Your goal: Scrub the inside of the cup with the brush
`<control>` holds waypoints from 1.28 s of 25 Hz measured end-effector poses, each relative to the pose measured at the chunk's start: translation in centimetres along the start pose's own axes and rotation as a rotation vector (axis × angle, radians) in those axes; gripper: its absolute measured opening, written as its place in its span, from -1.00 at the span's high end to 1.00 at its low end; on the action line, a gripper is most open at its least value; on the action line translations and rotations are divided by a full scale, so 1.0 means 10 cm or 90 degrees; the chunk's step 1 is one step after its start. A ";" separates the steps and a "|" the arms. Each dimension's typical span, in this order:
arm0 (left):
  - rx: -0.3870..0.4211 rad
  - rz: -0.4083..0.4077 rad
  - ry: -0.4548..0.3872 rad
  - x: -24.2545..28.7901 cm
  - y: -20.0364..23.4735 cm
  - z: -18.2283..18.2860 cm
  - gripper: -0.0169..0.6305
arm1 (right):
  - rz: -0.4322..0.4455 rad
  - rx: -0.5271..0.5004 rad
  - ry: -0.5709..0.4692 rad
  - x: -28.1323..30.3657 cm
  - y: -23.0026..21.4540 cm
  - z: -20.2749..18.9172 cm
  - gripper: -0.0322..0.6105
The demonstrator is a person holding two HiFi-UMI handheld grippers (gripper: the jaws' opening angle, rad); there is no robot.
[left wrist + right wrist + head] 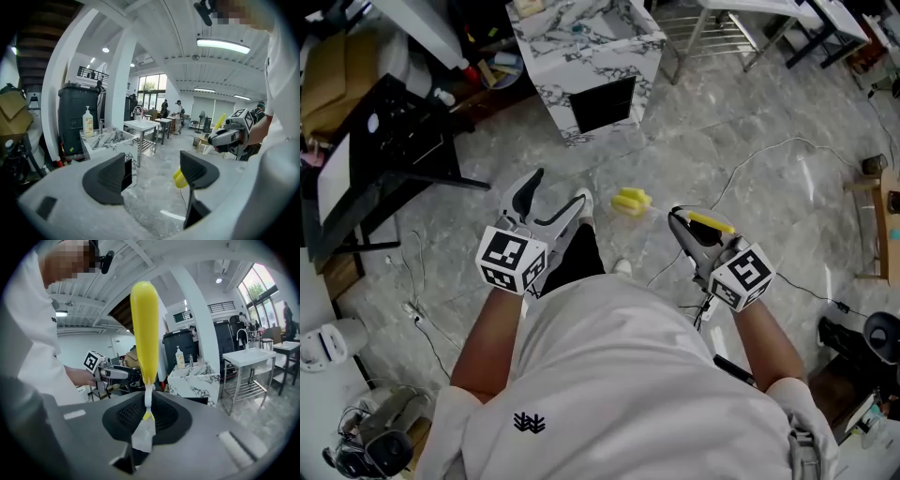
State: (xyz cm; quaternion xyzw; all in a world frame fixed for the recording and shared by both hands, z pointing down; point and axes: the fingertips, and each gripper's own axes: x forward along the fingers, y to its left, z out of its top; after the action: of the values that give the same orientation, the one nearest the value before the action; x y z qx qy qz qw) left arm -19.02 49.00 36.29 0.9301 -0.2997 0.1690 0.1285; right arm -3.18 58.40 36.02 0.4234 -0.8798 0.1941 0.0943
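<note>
On a grey workshop floor point(750, 112), a yellow cup point(630, 201) lies apart from both tools, ahead of the person's feet and short of a marble-patterned cabinet point(591, 66). The left gripper point(555, 192) is held with its jaws spread wide and nothing between them; in the left gripper view, part of the cup point(178, 179) shows beyond one jaw. The right gripper point(689, 230) has its jaws pressed together on the thin stem of the brush point(144, 333), whose yellow handle stands out past the jaws. A person's bare forearms steady both tools at waist level.
</note>
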 end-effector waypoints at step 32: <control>0.012 -0.034 -0.029 2.62 2.93 1.26 -0.23 | -0.073 -0.050 0.027 2.62 -2.15 1.88 0.77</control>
State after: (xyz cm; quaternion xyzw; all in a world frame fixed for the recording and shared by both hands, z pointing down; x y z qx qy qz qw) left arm -13.64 8.17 39.17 0.9426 -0.2759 0.1467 0.1175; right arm -2.74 19.74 33.21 0.4646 -0.8590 0.1626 0.1407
